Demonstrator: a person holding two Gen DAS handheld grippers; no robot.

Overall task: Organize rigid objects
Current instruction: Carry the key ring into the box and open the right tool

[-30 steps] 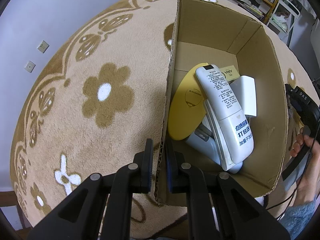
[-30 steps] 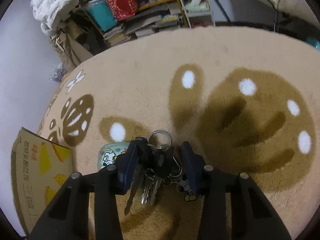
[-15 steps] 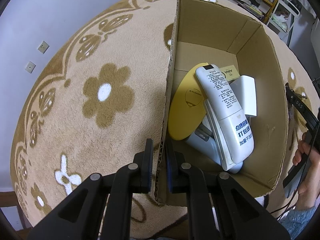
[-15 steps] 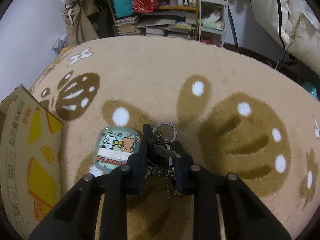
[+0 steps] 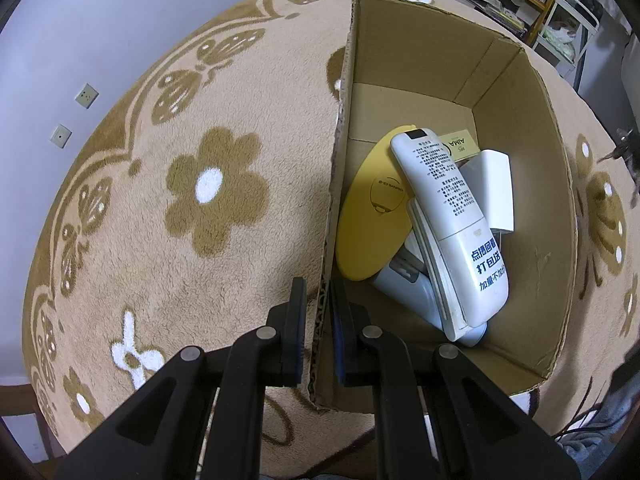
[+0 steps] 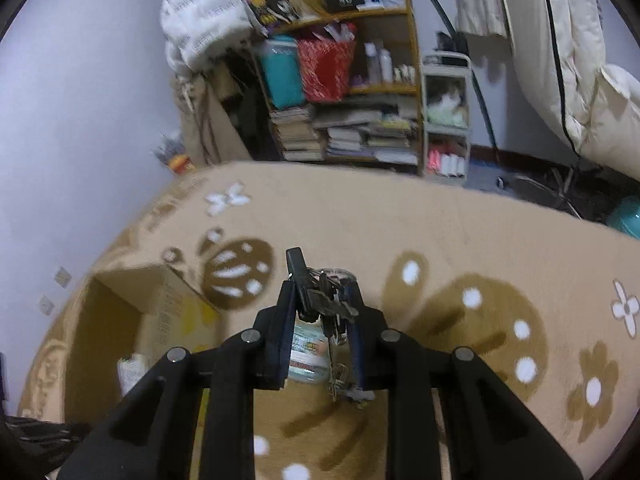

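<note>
My left gripper (image 5: 318, 292) is shut on the near left wall of an open cardboard box (image 5: 532, 184), one finger outside and one inside. In the box lie a white remote (image 5: 452, 224), a yellow disc (image 5: 372, 216), a white block (image 5: 492, 188) and a grey-white device (image 5: 404, 284) under them. My right gripper (image 6: 320, 296) is shut on a bunch of keys (image 6: 320, 304), lifted above the rug, with keys and a charm dangling below. A small cartoon-printed tin (image 6: 306, 354) lies on the rug under it. The same box (image 6: 120, 320) shows at lower left.
A beige rug with brown flower patterns (image 5: 212, 188) covers the surface. Beyond it stand a cluttered bookshelf (image 6: 344, 92) and a white cart (image 6: 446, 120). White bedding (image 6: 580, 60) hangs at the right. The keys' tips (image 5: 624, 152) peek in at the left view's right edge.
My right gripper closed on the keys and lifted them off the rug, tilting up so the shelves come into view. The left gripper kept its hold on the box wall.
</note>
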